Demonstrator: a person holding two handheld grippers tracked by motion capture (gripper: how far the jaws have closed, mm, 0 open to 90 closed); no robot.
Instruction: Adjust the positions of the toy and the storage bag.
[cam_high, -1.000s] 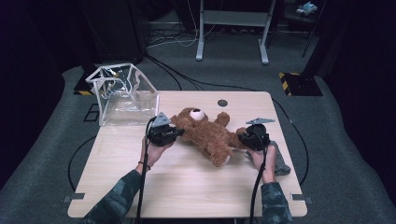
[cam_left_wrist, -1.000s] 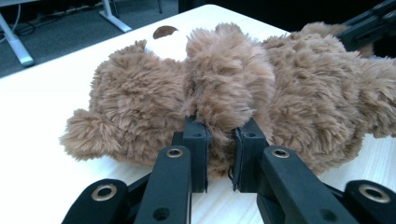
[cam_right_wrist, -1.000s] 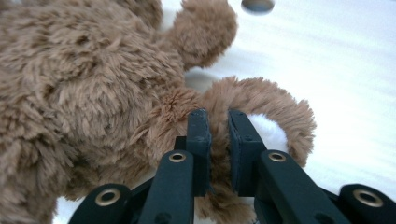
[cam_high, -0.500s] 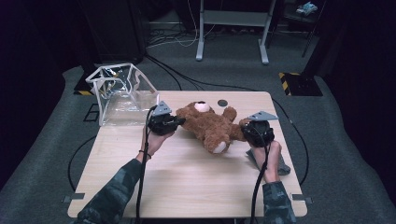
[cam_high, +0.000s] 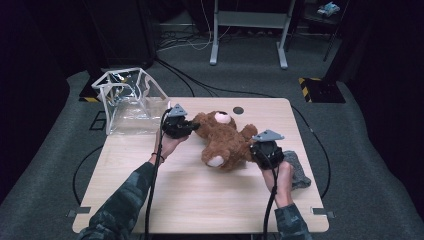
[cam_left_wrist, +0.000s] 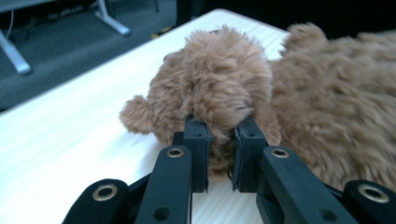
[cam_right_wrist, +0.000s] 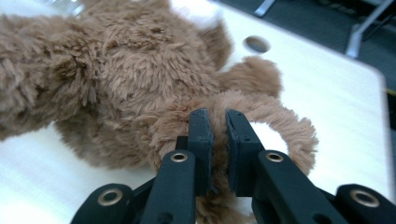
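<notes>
High view: brown teddy bear (cam_high: 225, 140) lying on the wooden tabletop (cam_high: 200, 200), toward its far half, head with pale muzzle pointing to the far edge, legs spread toward the near right. Left tool (cam_high: 191, 128) at the bear's left side, just beside the head, held by a hand in a camouflage sleeve (cam_high: 125, 200). Right tool (cam_high: 254, 150) at the bear's lower right, against one leg. Grey cloth (cam_high: 298, 169) lying near the right edge, partly under the right hand. Clear plastic container (cam_high: 129, 102) standing at the far left corner, well apart from the bear. Small dark round hole (cam_high: 238, 110) in the tabletop near the far edge, just beyond the bear's head.

Left gripper view: left tool (cam_left_wrist: 220, 140) narrow, jaws nearly together, clamped on a tuft of the teddy bear (cam_left_wrist: 224, 84); fur pinched between the black pads, a small round ear showing to the left.

Right gripper view: right tool (cam_right_wrist: 218, 135) likewise narrow, jaws pinching the furry rim of a paw of the teddy bear (cam_right_wrist: 121, 74), white sole patch just right of the pads. Tabletop hole (cam_right_wrist: 256, 44) visible beyond.
</notes>
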